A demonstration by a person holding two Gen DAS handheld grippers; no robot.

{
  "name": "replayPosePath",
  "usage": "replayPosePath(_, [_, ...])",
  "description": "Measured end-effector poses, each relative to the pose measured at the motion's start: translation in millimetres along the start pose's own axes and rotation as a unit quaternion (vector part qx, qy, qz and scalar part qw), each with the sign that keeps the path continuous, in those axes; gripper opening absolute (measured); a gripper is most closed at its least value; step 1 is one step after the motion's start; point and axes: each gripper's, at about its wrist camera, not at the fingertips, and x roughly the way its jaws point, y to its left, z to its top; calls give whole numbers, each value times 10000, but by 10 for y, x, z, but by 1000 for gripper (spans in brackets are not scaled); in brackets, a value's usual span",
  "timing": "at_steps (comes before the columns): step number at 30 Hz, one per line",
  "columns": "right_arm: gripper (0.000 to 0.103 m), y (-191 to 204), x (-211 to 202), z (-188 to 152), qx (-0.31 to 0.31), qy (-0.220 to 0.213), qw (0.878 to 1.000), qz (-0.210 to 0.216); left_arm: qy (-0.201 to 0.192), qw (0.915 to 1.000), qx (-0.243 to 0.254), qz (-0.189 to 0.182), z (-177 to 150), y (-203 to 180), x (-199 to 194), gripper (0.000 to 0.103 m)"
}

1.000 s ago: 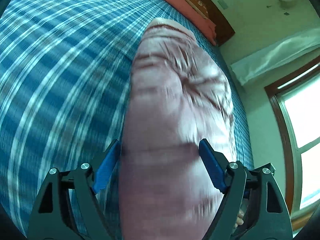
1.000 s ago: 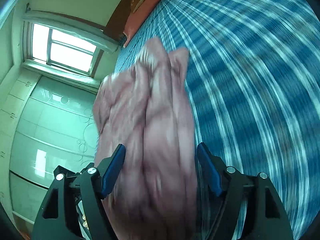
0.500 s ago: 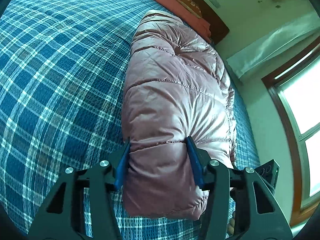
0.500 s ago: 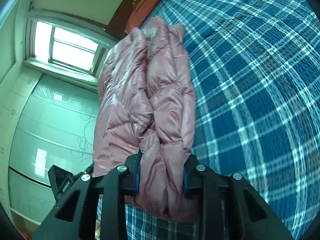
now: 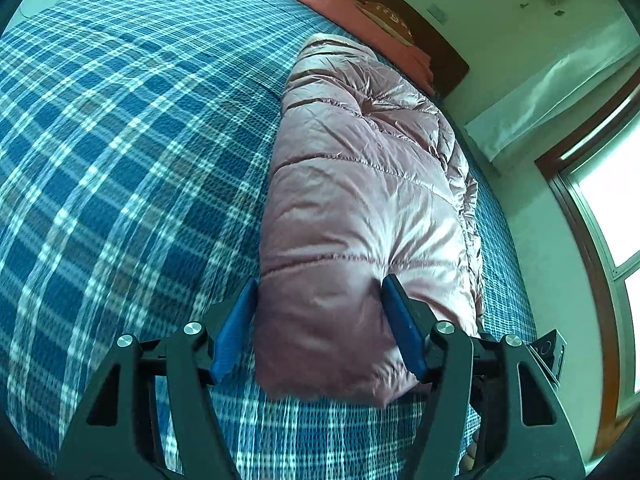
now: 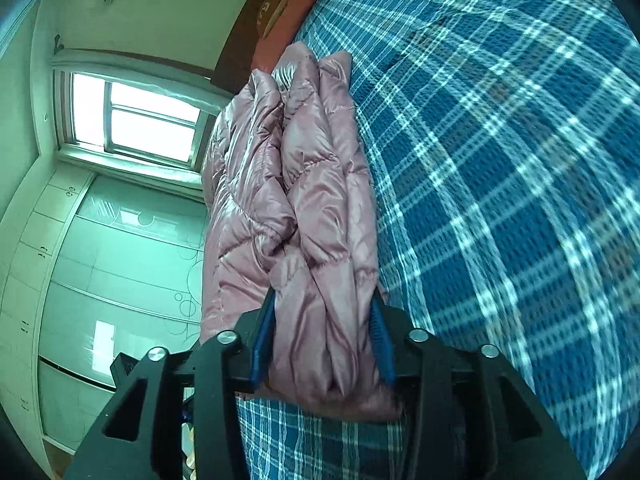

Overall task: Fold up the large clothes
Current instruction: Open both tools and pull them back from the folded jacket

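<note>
A pink quilted puffer jacket (image 5: 360, 184) lies folded lengthwise on a blue plaid bed cover (image 5: 120, 140). My left gripper (image 5: 320, 316) straddles the jacket's near end, its blue pads touching the padding on both sides. In the right wrist view the same jacket (image 6: 312, 184) shows as bunched layers standing on edge. My right gripper (image 6: 324, 340) is shut on the near end of those layers, squeezing them between its pads.
A red pillow (image 5: 360, 12) and a dark wooden headboard (image 5: 440, 52) are at the far end of the bed. A window (image 6: 136, 116) and pale wardrobe doors (image 6: 100, 280) stand beside the bed. The plaid cover (image 6: 500, 200) spreads wide beside the jacket.
Both grippers closed from wide open onto the jacket's near end in the first half second. Since then the left jaws have spread slightly; the right stays clamped.
</note>
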Motion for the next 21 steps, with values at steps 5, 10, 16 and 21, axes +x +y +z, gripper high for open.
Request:
replayPosePath(5, [51,-15,-271,-275,-18,-83,9999,-109,-106,9997,131,188,-126,-10,-149,67])
replayPosePath(10, [51,10,-531,-524,-223,-180,9986,-450,-251,9973,418,546,-268,-46,-321,70])
replayPosePath(16, [55,421,-765,-911,-1120,-609,9795,-1562,-631,9846,991,1298,-449,-174,-598,81])
replayPosePath(21, [66,765,-989,-1112,-1681,-1035,9564,-2153,-1132,9673,1381,1800,-561,-325,-882,92])
